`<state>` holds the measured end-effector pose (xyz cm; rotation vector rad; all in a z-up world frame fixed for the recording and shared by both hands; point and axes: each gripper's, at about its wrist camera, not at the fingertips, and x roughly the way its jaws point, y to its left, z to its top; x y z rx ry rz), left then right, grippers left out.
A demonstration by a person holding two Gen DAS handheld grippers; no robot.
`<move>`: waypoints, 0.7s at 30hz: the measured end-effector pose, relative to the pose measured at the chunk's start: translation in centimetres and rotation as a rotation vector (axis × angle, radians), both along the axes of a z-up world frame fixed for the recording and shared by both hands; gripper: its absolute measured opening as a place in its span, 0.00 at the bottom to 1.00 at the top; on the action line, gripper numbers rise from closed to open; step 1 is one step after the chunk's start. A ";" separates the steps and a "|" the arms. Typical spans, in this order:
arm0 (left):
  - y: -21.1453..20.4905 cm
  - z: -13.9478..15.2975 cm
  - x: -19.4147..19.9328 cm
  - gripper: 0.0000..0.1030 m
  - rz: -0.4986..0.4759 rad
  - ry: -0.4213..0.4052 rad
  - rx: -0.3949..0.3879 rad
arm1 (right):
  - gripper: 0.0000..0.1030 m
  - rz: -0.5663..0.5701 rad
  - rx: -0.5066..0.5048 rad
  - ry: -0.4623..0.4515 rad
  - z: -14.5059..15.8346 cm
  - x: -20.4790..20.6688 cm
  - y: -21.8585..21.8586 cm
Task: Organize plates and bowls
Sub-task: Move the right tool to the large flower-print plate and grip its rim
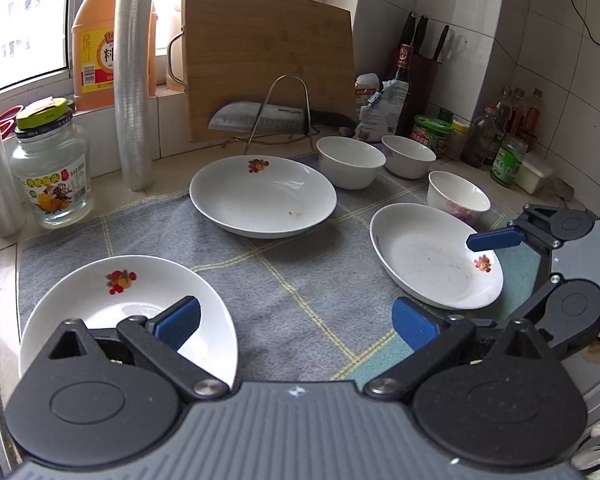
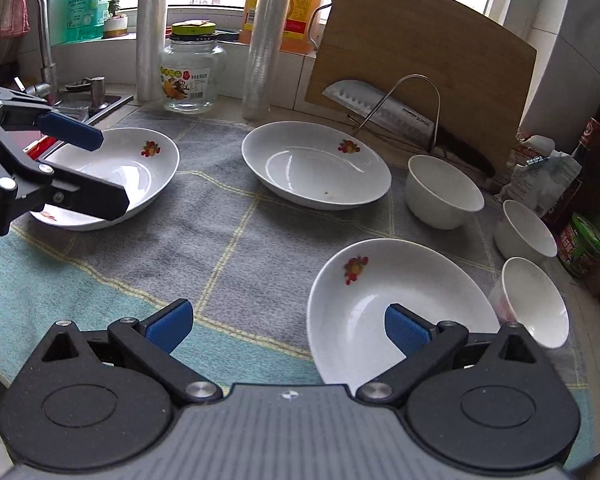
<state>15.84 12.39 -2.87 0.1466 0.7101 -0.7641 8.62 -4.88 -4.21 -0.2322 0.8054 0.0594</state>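
Note:
Three white plates with a fruit print lie on a grey checked cloth (image 1: 300, 280). In the left wrist view one plate (image 1: 112, 300) is near left under my left finger, one (image 1: 262, 196) in the middle, one (image 1: 432, 260) at right. Three white bowls (image 1: 350, 160) (image 1: 408, 155) (image 1: 456, 196) stand behind. My left gripper (image 1: 296, 322) is open and empty. My right gripper (image 2: 288, 326) is open and empty, its right finger over the near plate (image 2: 380, 308). The right wrist view also shows the left plate (image 2: 120, 168), middle plate (image 2: 316, 164) and bowls (image 2: 440, 192) (image 2: 524, 232) (image 2: 536, 300).
A cutting board (image 1: 268, 60) and a knife (image 1: 260, 120) in a wire rack stand at the back. A glass jar (image 1: 52, 168), a plastic roll (image 1: 134, 80) and oil bottles (image 1: 94, 40) line the window sill side. Condiment jars (image 1: 508, 160) crowd the right corner. A sink and tap (image 2: 44, 48) are at left.

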 end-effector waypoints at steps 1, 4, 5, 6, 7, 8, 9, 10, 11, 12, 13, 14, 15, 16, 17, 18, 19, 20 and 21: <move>-0.8 -0.2 -0.3 0.98 0.011 0.005 0.011 | 1.00 -0.003 -0.006 -0.005 0.0 -0.1 -0.7; -3.0 -0.6 -1.1 0.98 0.031 0.012 0.027 | 1.00 -0.005 0.007 -0.008 0.2 -0.2 -3.3; -3.8 -0.7 -1.4 0.98 0.031 0.017 0.032 | 1.00 0.004 0.016 -0.010 0.3 -0.4 -4.3; -4.6 -0.9 -1.6 0.98 0.031 0.021 0.040 | 1.00 0.014 0.020 -0.012 0.3 -0.5 -5.2; -5.6 -1.1 -1.9 0.98 0.033 0.024 0.050 | 1.00 0.021 0.019 -0.012 0.3 -0.6 -6.0; -6.4 -1.2 -2.1 0.98 0.033 0.031 0.057 | 1.00 0.025 0.016 -0.012 0.3 -0.8 -6.9; -7.0 -1.4 -2.3 0.98 0.030 0.040 0.060 | 1.00 0.029 0.017 -0.012 0.3 -0.9 -7.8; -7.8 -1.7 -2.6 0.98 0.026 0.054 0.062 | 1.00 0.034 0.024 -0.007 0.2 -0.9 -8.9; -8.5 -2.0 -2.8 0.98 0.023 0.065 0.067 | 1.00 0.036 0.033 0.000 0.1 -1.0 -9.8; -9.1 -2.3 -3.1 0.98 0.019 0.071 0.073 | 1.00 0.037 0.040 0.004 0.0 -1.1 -10.6; -9.9 -2.6 -3.5 0.98 0.010 0.073 0.087 | 1.00 0.042 0.046 0.008 -0.2 -1.1 -11.4; -10.5 -2.9 -3.8 0.98 0.001 0.072 0.103 | 1.00 0.046 0.052 0.012 -0.4 -1.1 -12.3; -11.2 -3.2 -4.1 0.98 -0.009 0.070 0.120 | 1.00 0.049 0.058 0.016 -0.5 -1.1 -12.9; -11.9 -3.6 -4.4 0.98 -0.021 0.066 0.141 | 1.00 0.054 0.066 0.020 -0.6 -1.1 -13.7; -12.5 -3.8 -4.7 0.98 -0.030 0.062 0.155 | 1.00 0.057 0.075 0.022 -0.8 -1.0 -14.2; -13.0 -4.0 -4.9 0.98 -0.042 0.059 0.166 | 1.00 0.057 0.087 0.025 -0.9 -1.0 -14.9; -13.7 -4.3 -5.1 0.98 -0.056 0.059 0.181 | 1.00 0.055 0.099 0.030 -1.1 -0.9 -15.4; -14.1 -4.5 -5.3 0.98 -0.065 0.059 0.193 | 1.00 0.054 0.111 0.033 -1.3 -0.9 -15.9; -14.6 -4.7 -5.4 0.98 -0.073 0.055 0.202 | 1.00 0.055 0.124 0.036 -1.4 -0.8 -16.3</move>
